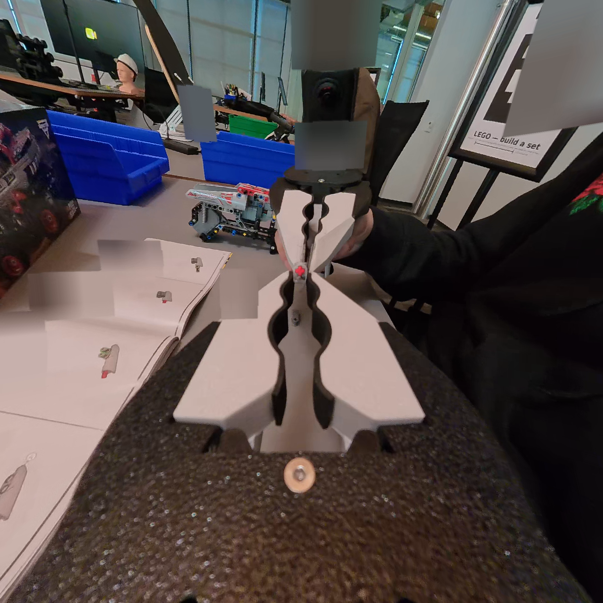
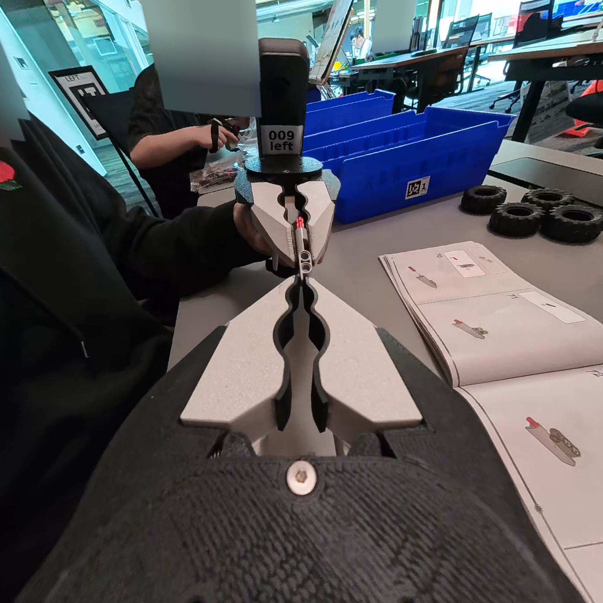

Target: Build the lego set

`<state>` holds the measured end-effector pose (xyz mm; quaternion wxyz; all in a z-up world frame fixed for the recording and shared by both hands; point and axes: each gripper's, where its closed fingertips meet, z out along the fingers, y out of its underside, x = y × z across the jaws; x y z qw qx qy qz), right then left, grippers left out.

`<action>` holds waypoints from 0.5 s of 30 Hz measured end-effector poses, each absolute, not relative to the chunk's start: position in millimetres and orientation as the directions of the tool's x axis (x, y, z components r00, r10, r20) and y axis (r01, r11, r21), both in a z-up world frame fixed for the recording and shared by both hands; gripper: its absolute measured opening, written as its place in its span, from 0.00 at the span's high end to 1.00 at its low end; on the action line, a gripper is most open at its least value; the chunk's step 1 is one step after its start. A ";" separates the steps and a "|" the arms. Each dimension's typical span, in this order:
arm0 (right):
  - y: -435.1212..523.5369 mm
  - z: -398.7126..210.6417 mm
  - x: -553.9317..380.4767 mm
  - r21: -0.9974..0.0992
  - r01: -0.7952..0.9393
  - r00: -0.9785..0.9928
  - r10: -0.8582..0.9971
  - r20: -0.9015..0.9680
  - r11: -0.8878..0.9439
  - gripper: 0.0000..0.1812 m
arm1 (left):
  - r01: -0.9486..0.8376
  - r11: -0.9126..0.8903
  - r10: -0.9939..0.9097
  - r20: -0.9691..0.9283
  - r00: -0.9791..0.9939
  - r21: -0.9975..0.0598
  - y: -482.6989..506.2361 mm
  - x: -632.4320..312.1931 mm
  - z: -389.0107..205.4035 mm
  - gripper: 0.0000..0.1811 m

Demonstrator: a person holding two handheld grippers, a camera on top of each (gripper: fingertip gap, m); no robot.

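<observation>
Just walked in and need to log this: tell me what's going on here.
A person holds tongs in each hand. The left tongs grip a grey piece with a red axle; the right tongs, shut, meet its free end tip to tip. A manual lies open beside them, a part-built model farther back.

Open office: glass walls [image 1: 225, 49], wooden desks [image 2: 408, 58], a grey tabletop [image 2: 391, 248], daylight.

A small grey lego beam [image 2: 303, 248] with a red pin [image 2: 300, 223] at one end and two round holes at the other hangs above the table. A half-built grey and red lego truck [image 1: 233, 212] stands farther back, four black tyres [image 2: 535, 213] lie loose, and the instruction booklet [image 2: 509, 326] lies open.
</observation>
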<state>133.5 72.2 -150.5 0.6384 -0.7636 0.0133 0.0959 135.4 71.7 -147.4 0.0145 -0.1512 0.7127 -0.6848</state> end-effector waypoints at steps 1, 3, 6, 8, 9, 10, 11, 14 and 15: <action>72.3 -151.3 133.5 -0.973 -0.137 0.982 0.103 -0.158 -0.187 1.00 | -0.205 0.010 -0.230 0.197 -0.953 -0.979 70.9 135.9 -147.4 0.98; 71.6 -152.9 134.2 -0.974 -0.119 0.984 0.105 -0.142 -0.194 1.00 | -0.220 0.016 -0.219 0.212 -0.953 -0.975 69.2 136.8 -148.0 0.98; 70.5 -160.5 142.9 -0.969 -0.001 0.998 0.055 -0.015 -0.247 0.98 | -0.153 0.088 -0.288 0.122 -0.950 -0.984 72.5 145.7 -150.9 0.98; 65.8 -178.9 142.1 -0.912 0.168 0.985 0.089 0.145 -0.375 0.93 | -0.139 0.113 -0.407 0.082 -0.910 -0.984 85.3 164.5 -151.1 0.98; 62.9 -189.2 141.7 -0.863 0.236 0.972 0.118 0.205 -0.447 0.91 | -0.150 0.098 -0.451 0.090 -0.888 -0.984 92.4 172.4 -148.9 0.98; 59.8 -198.5 142.5 -0.807 0.294 0.956 0.148 0.254 -0.512 0.88 | -0.160 0.067 -0.489 0.107 -0.866 -0.985 99.2 179.3 -145.0 0.98; 56.8 -206.9 143.2 -0.749 0.348 0.937 0.188 0.294 -0.564 0.84 | -0.169 0.034 -0.511 0.128 -0.850 -0.985 104.4 183.7 -141.2 0.98; 54.6 -220.0 145.2 -0.629 0.476 0.878 0.295 0.376 -0.614 0.82 | -0.202 -0.014 -0.542 0.177 -0.821 -0.979 112.2 188.3 -135.8 0.98; 54.3 -223.3 143.0 -0.608 0.497 0.867 0.333 0.370 -0.619 0.81 | -0.196 -0.006 -0.533 0.170 -0.829 -0.981 111.2 185.7 -135.7 0.98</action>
